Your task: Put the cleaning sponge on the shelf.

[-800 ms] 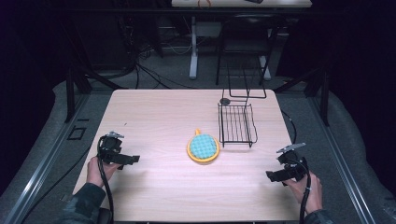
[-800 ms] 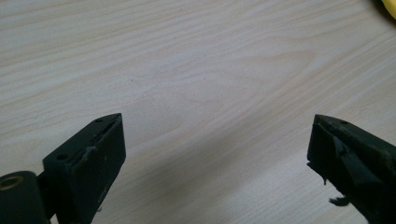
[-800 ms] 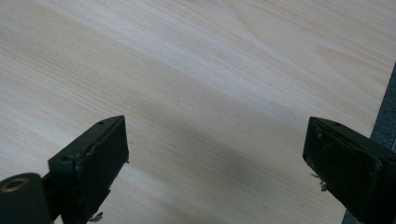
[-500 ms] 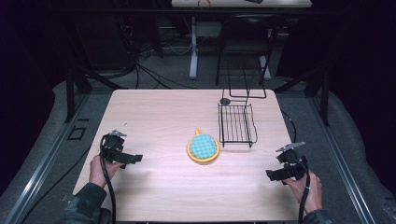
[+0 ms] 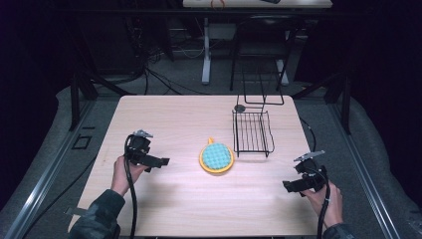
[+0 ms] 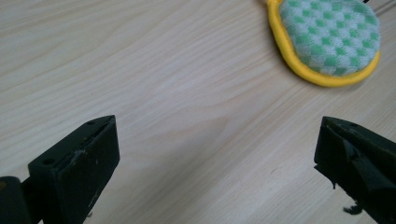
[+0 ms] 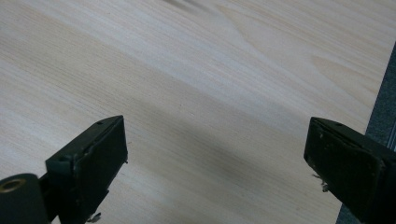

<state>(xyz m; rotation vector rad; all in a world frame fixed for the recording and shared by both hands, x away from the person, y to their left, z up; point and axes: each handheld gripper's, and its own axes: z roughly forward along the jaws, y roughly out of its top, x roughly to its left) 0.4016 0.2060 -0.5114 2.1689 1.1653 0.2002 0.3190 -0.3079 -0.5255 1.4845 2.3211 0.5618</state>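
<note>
A round pad (image 5: pixel 217 157) with a yellow rim and green-and-white checks lies flat at the middle of the wooden table (image 5: pixel 174 119). In the high view my left gripper (image 5: pixel 160 162) hovers to its left, open and empty, jaws pointing toward the pad. The left gripper view has the pad (image 6: pixel 329 39) at the top right, well beyond my left gripper (image 6: pixel 215 154). My right gripper (image 5: pixel 290 186) is held near the table's front right corner, open, with nothing between its jaws. In the right gripper view, bare wood lies under my right gripper (image 7: pixel 215 158).
A black wire rack (image 5: pixel 253 133) stands just right of the pad, with a taller wire frame (image 5: pixel 261 89) and a small dark round piece (image 5: pixel 240 108) behind it. The table's right edge (image 7: pixel 373 112) runs close to the right gripper, with grey floor beyond.
The left hand has carried its gripper a little to the right, toward the pad. The right gripper has stayed where it was.
</note>
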